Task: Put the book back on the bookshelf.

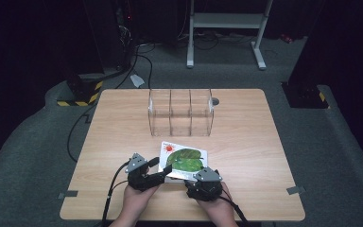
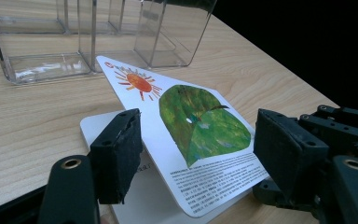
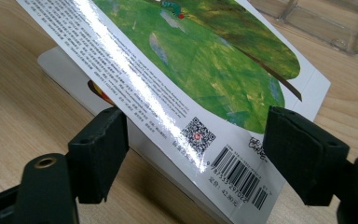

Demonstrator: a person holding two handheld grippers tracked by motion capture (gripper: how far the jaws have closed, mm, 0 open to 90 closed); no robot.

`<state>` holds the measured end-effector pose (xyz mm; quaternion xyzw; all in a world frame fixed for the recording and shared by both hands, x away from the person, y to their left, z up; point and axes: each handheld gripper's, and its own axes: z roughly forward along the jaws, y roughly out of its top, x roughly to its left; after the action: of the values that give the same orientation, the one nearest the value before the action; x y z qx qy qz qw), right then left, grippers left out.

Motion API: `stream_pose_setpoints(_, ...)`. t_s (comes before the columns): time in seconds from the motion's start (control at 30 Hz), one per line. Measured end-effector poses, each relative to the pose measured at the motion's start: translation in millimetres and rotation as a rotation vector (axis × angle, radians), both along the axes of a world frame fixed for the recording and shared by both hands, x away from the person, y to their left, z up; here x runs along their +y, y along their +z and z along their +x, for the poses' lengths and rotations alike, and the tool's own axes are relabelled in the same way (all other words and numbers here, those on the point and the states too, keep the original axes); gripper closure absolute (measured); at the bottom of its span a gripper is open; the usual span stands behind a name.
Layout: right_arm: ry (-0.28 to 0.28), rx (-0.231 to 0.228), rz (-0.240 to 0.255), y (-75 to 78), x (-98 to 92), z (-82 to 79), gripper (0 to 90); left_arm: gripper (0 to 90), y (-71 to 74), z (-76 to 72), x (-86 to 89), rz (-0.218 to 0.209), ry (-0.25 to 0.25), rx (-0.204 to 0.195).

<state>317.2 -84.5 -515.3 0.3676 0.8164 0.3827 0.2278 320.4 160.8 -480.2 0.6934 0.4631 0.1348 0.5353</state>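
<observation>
A: Your left gripper (image 2: 193, 163) had its two blunt, matte black foam pads (image 2: 119, 154) spread apart, with the lifted back cover of the thin glossy picture book with the green leaf and orange sun (image 2: 191, 126) lying between them. I couldn't see either pad pressing on it.

B: And my right one?

A: Your right gripper (image 3: 205, 154) also stood apart, its jaws either side of the cover's barcode corner. The cover's edge ran close to the right pad (image 3: 303, 154), but whether it touched, I couldn't tell.

B: Where was the book?

A: On the pale wood-grain table (image 1: 113, 142), near your edge, just in front of both grippers (image 1: 146, 172) (image 1: 203, 182). The cover was raised at a tilt over the white pages beneath; its surface was slick, with a bright streak of glare.

B: And the box?

A: The clear rectangular plastic organiser with three compartments (image 1: 181, 113) stood just beyond the book, apart from it. All three compartments looked bare, with the table's grain showing through the walls.

B: Anything unclear?

A: The small print on the cover was too fine to read, and the inner pages were mostly hidden under the cover.
</observation>
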Motion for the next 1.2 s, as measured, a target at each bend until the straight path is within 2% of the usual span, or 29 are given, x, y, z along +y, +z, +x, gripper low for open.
stream_pose_setpoints(0.13, -0.002, -0.007, 0.024, 1.6, -1.3, -2.4, 28.5, 32.8, -0.2, 0.7, 0.1, 0.000, -0.010, 0.004)
stream_pose_setpoints(0.3, -0.006, -0.002, 0.057, 2.6, -3.9, -4.1, 33.5, 32.6, -2.8, 5.1, 1.2, 0.017, -0.021, 0.028)
stream_pose_setpoints(0.43, -0.011, 0.002, 0.064, 2.5, -5.1, -4.3, 33.8, 32.7, -5.4, 11.8, 3.6, 0.008, -0.028, 0.071)
stream_pose_setpoints(0.67, -0.008, 0.002, 0.059, 1.9, -5.8, -4.6, 34.0, 36.5, -9.3, 28.2, 7.9, 0.006, -0.064, 0.144)
stream_pose_setpoints(0.73, -0.010, 0.003, 0.055, 1.6, -5.1, -5.1, 34.0, 37.8, -9.6, 31.0, 8.0, 0.019, -0.071, 0.150)
stream_pose_setpoints(0.9, -0.006, -0.005, 0.041, 0.8, -4.5, -5.3, 33.9, 39.3, -14.0, 37.7, 6.0, 0.006, -0.069, 0.174)
stream_pose_setpoints(0.97, -0.009, -0.003, 0.039, 0.4, -3.6, -5.9, 33.8, 40.0, -16.4, 39.9, 4.9, 0.013, -0.075, 0.184)
stream_pose_setpoints(1.2, 0.001, -0.015, 0.000, -1.4, -1.4, -7.1, 33.5, 50.3, -19.4, 41.4, 6.2, 0.036, -0.107, 0.179)
